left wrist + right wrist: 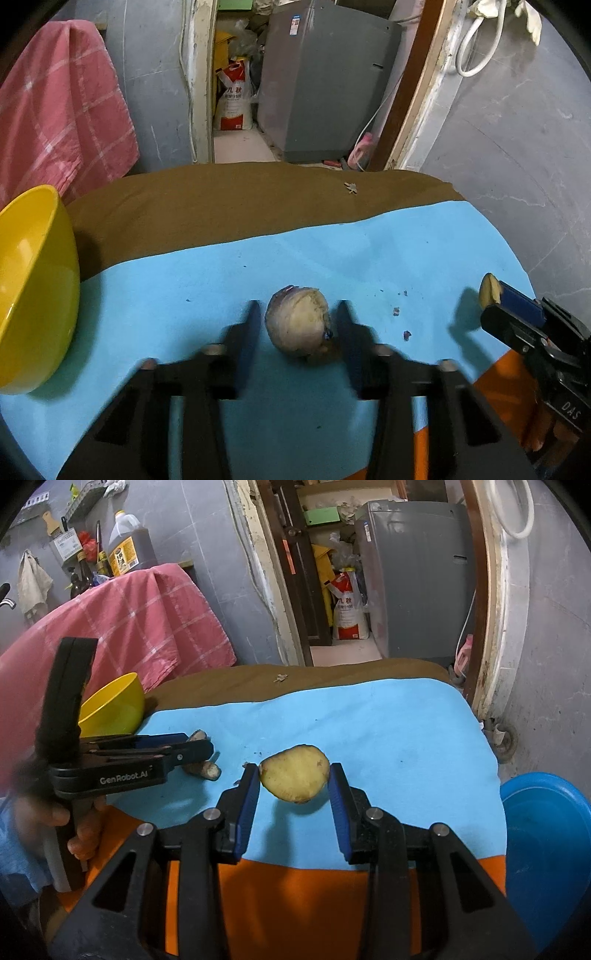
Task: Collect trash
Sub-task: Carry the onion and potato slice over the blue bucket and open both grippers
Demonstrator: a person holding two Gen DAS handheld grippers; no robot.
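Note:
A pale, purple-tinged peeled vegetable scrap (298, 320) lies on the blue cloth (369, 258). My left gripper (298, 325) is open with one finger on each side of the scrap, not clamped on it. It also shows in the right wrist view (199, 747) over the scrap (207, 770). My right gripper (294, 777) is shut on a cut potato half (295, 777) and holds it above the cloth. The potato half (489, 290) and the right gripper's fingers (517, 306) show at the right of the left wrist view.
A yellow bowl (33, 288) stands at the left on the table; it also shows in the right wrist view (112, 707). A blue basin (550, 853) sits low at the right beside the table. Small peel crumbs (400, 321) lie on the cloth. A pink towel (140, 627) hangs behind.

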